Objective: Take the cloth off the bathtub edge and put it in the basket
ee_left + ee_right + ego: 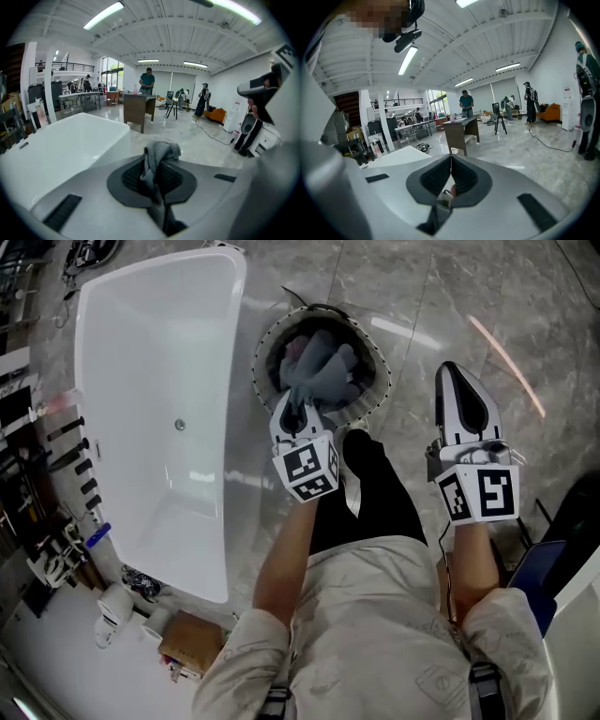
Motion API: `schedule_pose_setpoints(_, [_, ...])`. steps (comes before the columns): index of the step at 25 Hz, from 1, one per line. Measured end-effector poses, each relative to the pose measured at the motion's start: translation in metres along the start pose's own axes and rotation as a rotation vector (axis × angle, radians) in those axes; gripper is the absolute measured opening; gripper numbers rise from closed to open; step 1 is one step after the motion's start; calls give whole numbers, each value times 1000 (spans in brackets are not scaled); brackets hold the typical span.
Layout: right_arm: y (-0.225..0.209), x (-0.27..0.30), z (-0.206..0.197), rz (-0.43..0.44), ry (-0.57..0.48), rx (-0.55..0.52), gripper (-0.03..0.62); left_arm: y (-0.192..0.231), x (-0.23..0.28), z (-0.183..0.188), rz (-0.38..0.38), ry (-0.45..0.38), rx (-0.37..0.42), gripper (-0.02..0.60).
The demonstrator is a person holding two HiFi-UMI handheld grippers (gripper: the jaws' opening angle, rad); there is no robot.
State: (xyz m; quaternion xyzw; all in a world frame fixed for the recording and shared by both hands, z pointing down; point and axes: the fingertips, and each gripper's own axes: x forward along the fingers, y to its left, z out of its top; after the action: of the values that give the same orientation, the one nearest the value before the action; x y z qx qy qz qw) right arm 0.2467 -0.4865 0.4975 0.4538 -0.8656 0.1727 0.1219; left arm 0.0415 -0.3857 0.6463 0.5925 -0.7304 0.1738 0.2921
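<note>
A grey cloth point(319, 371) hangs bunched over the round woven basket point(378, 360), which stands on the floor just right of the white bathtub point(232, 352). My left gripper point(295, 413) is at the basket's near rim, shut on the cloth. In the left gripper view the cloth point(159, 152) sticks up between the dark pads point(133, 176) of the left gripper point(152, 176), with the bathtub point(70, 140) to the left. My right gripper point(457, 371) hovers over the floor right of the basket. In its own view the right gripper point(451, 161) is shut with nothing in it.
Bottles and clutter point(56, 540) line the tub's left side, and a cardboard box point(192, 643) sits at its near end. A dark chair point(562, 531) stands at the right. A brown desk point(138, 108) and people stand far off across the marble floor.
</note>
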Motion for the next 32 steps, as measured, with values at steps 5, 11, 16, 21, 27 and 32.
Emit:
schedule_pose_setpoints(5, [3,19,-31,12,43,-41,-12,3,40,-52,-5,149,-13,27])
schedule_pose_setpoints(11, [11,34,-66,-4,40,-116,-12,12,73,-113,-4,327,-65,28])
schedule_pose_setpoints(16, [13,43,-88,19,58,-112,-12,12,98,-158,-19,473,-93,28])
schedule_pose_setpoints(21, [9,47,-101,20,75,-108,-12,18,112,-204,15,622,-182,29])
schedule_pose_setpoints(27, [11,47,-106,36,88,-119,-12,15,114,-232,-6,708,-204,127])
schedule_pose_setpoints(32, [14,47,-106,44,93,-122,-12,14,107,-237,-22,718,-255,210])
